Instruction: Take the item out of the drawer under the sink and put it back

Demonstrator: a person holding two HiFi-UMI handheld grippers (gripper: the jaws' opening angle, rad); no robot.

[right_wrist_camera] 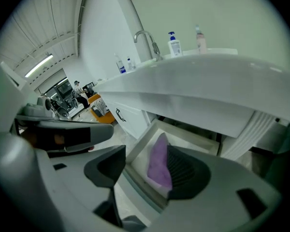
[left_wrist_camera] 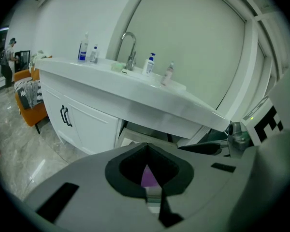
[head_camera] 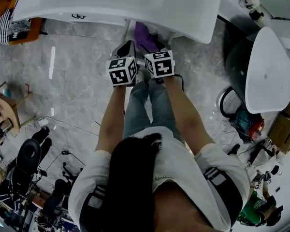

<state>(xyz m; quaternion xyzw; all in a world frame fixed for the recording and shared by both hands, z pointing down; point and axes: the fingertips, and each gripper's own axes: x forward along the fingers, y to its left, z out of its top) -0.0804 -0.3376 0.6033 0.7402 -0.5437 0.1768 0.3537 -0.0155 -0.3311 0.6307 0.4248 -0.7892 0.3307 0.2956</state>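
A purple soft item (right_wrist_camera: 159,168) lies inside the open white drawer (right_wrist_camera: 141,149) under the sink counter. In the head view the purple item (head_camera: 145,35) shows just beyond both grippers, below the counter edge. My right gripper (right_wrist_camera: 146,167) hangs over the drawer's front with its jaws wide apart; the item sits between and behind them, and no pad presses on it. My left gripper (left_wrist_camera: 146,151) is close beside it on the left, jaws together and empty. A sliver of the purple item (left_wrist_camera: 149,177) shows through their hollow. In the head view the left gripper (head_camera: 125,50) and right gripper (head_camera: 157,46) are side by side.
The white counter (left_wrist_camera: 135,93) carries a faucet (left_wrist_camera: 128,47) and several bottles. White cabinet doors with black handles (left_wrist_camera: 65,116) stand left of the drawer. An orange chair (left_wrist_camera: 31,108) is further left. A white oval basin (head_camera: 268,71), cables and tools lie on the floor at right.
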